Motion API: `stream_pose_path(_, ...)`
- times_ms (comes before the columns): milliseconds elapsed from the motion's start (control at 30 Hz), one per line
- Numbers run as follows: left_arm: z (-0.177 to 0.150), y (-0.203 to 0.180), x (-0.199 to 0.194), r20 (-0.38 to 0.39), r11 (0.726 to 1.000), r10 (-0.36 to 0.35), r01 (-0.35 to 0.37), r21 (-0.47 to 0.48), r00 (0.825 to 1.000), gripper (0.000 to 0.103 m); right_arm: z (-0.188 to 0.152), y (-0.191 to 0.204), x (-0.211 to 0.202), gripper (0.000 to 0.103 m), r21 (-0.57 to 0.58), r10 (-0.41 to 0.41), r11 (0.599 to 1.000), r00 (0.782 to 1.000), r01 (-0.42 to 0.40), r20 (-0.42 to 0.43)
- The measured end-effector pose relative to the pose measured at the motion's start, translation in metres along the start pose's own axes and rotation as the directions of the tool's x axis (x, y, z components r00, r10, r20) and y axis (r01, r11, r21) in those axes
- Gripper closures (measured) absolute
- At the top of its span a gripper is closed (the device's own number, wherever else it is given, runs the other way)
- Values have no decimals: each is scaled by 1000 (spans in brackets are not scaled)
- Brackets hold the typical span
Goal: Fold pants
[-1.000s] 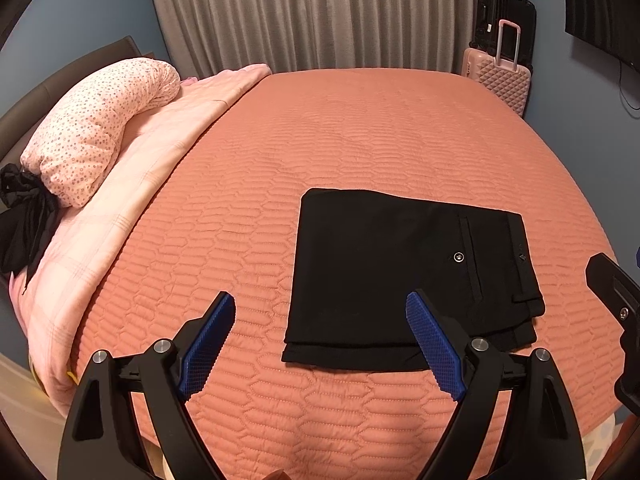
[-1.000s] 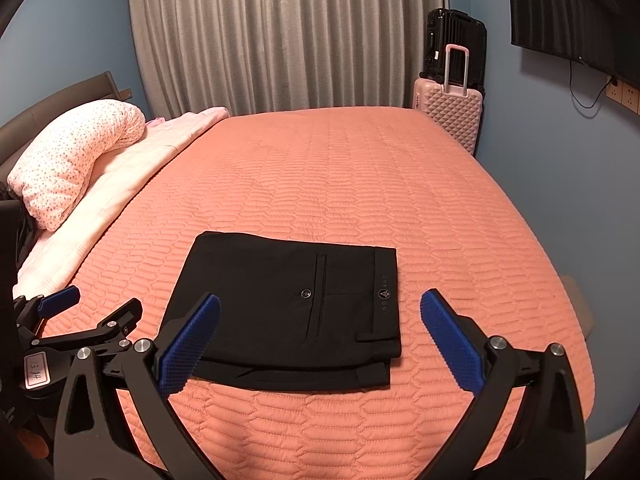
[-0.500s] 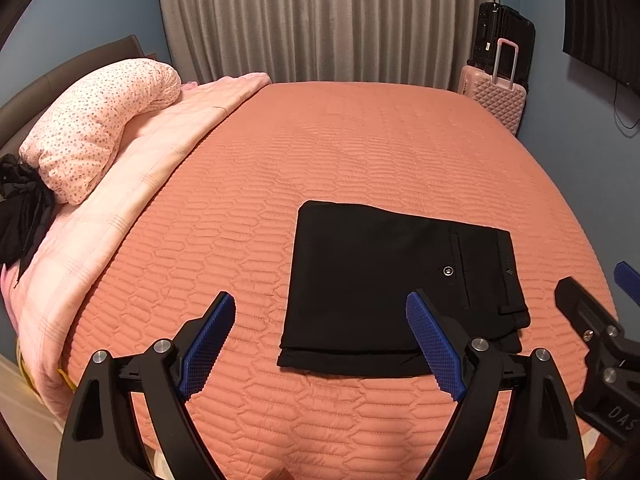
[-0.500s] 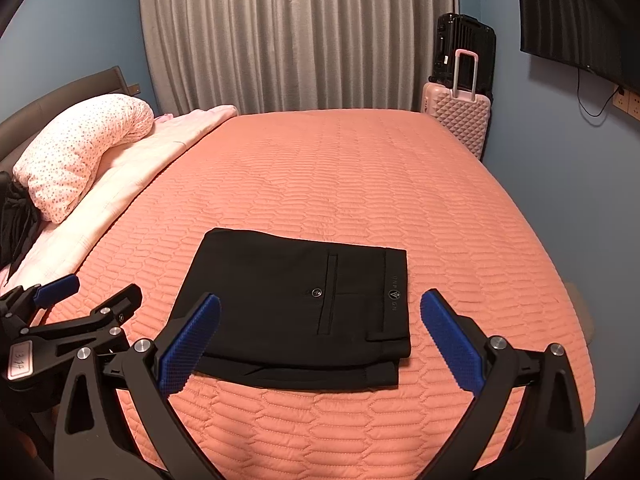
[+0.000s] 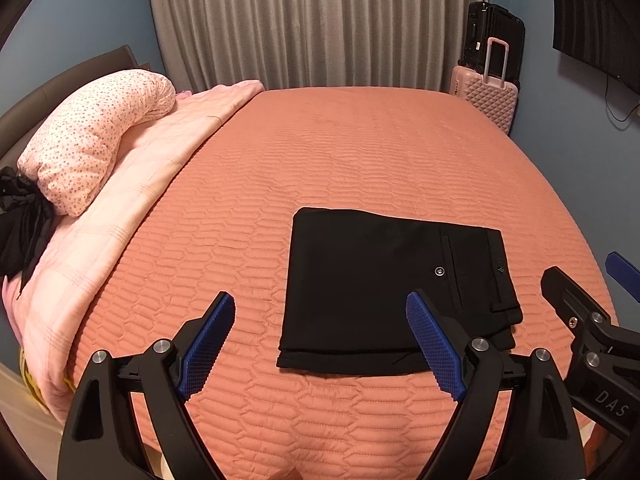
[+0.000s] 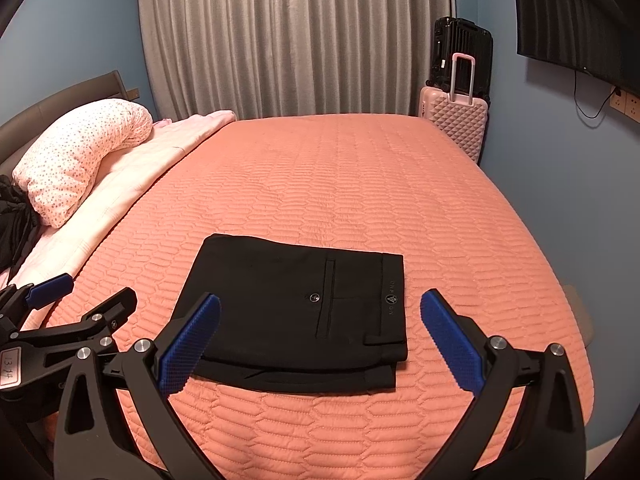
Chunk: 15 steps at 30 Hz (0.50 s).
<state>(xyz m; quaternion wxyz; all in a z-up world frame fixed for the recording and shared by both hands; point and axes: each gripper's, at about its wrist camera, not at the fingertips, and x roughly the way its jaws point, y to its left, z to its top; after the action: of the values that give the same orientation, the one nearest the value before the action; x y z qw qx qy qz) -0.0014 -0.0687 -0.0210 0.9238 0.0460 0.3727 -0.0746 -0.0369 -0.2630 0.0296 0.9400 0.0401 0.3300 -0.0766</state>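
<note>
Black pants point(image 5: 384, 284) lie folded into a flat rectangle on the orange quilted bed point(image 5: 320, 160), waistband and back pocket button to the right. They also show in the right wrist view point(image 6: 296, 312). My left gripper point(image 5: 320, 304) is open and empty, held above the bed's near edge, short of the pants. My right gripper point(image 6: 320, 304) is open and empty, also held back from the pants. The right gripper shows at the right edge of the left wrist view point(image 5: 592, 312); the left gripper shows at the left edge of the right wrist view point(image 6: 76, 300).
A dotted pink pillow point(image 5: 92, 140) and pink blanket point(image 5: 132, 200) lie along the bed's left side, with a black garment point(image 5: 20, 220) beside them. A pink suitcase point(image 5: 484, 96) and a black one point(image 5: 496, 32) stand at the far right corner. Grey curtains hang behind.
Both grippers have drawn back and risen from the pants, which look smaller and farther away. The pants have not moved. Both grippers stay open.
</note>
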Motion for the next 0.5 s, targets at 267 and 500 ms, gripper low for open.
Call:
stream_pose_path(267, -2, -4, -5, 17, 999, 41, -41, 24, 999, 17, 1, 0, 0, 5, 3, -1, 1000, 1000, 1, 1)
stream_pose_path(500, -3, -7, -4, 22, 997, 64, -64, 41, 998, 17, 0, 0, 3, 5, -1, -7, 1000, 1000, 7, -4)
